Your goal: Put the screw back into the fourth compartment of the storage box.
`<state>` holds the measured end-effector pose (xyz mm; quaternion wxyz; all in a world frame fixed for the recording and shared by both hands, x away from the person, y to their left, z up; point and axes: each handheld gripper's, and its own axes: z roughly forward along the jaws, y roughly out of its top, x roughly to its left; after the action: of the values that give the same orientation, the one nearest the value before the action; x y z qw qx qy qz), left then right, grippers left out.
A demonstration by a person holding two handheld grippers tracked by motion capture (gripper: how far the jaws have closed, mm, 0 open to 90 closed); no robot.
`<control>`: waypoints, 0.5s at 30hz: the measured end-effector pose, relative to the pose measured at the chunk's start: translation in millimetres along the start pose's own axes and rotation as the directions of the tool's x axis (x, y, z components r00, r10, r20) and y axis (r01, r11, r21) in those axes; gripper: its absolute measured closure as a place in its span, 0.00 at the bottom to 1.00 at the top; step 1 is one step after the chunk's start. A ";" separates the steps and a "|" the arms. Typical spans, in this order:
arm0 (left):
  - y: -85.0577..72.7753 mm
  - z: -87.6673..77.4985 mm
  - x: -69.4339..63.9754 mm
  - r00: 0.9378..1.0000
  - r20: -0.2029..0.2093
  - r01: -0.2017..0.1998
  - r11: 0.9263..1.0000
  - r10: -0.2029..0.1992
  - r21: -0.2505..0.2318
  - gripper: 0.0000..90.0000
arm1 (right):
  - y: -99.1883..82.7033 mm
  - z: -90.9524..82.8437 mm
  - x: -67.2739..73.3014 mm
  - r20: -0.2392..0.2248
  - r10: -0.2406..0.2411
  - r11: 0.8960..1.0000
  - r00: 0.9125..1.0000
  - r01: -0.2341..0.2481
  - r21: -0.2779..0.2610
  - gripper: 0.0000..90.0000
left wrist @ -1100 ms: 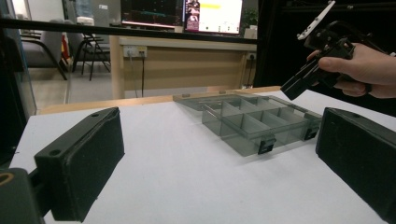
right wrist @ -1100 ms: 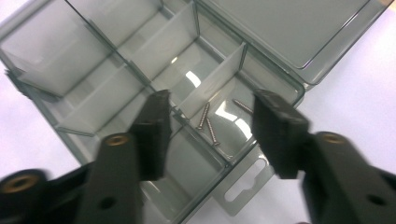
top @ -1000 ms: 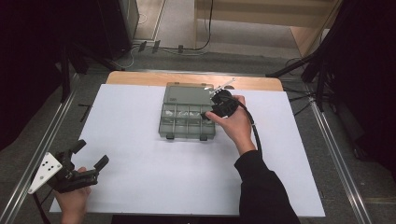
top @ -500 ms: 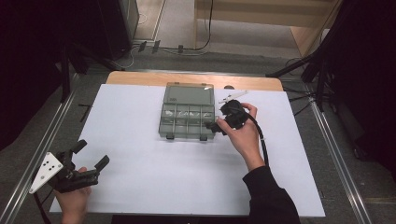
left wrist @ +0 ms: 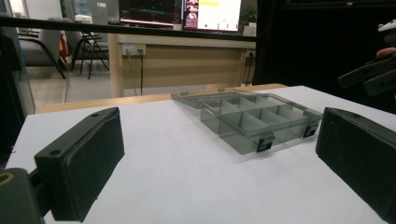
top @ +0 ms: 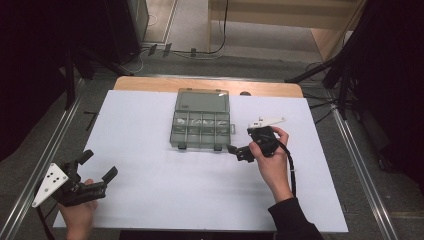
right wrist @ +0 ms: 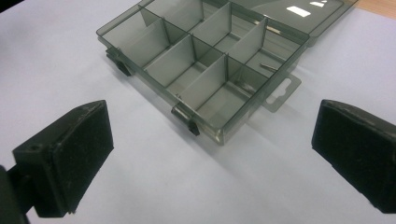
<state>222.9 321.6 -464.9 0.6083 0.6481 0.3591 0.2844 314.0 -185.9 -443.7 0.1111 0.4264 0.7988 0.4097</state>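
A translucent grey compartment box [top: 201, 125] lies in the middle of the table with its lid folded open at the back. The box [right wrist: 205, 60] holds thin metal pins [right wrist: 267, 66] in its far compartments. Just off the box's near right corner, my right gripper [top: 239, 152] points left toward it. Its jaws [right wrist: 211, 135] have just been opening and now stand open, nothing between them. At the near left corner of the table, my left gripper [top: 98, 165] is open and empty. It faces the box [left wrist: 254, 119], and the right gripper [left wrist: 371, 77] shows beyond it.
A white sheet [top: 150, 200] covers the table, with a wooden strip [top: 150, 82] bare along the back edge. Metal rails [top: 357, 165] run down both sides. A black cable [top: 291, 172] trails from the right gripper along the forearm.
The right hand has drawn back from over the box's right side to the table near its front right corner, jaws wider. The left gripper has stayed put.
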 end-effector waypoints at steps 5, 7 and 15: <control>0.3 -0.7 0.4 1.000 -0.002 0.000 1.000 0.000 -0.001 0.01 | -14.1 -11.6 1.6 0.006 0.010 0.999 1.000 -0.010 -0.034 0.00; 0.3 -0.4 0.3 1.000 -0.001 0.000 1.000 0.000 -0.001 0.01 | -20.5 -15.4 2.1 0.020 0.009 0.999 1.000 -0.008 -0.041 0.00; 0.3 0.0 -0.5 1.000 0.000 -0.005 1.000 0.005 0.004 0.01 | -51.8 -30.3 -2.5 0.026 0.033 0.995 0.999 -0.031 -0.097 0.00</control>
<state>222.6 321.2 -464.7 0.6062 0.6504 0.3582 0.2851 269.0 -220.3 -463.5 0.1361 0.4390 0.7695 0.4434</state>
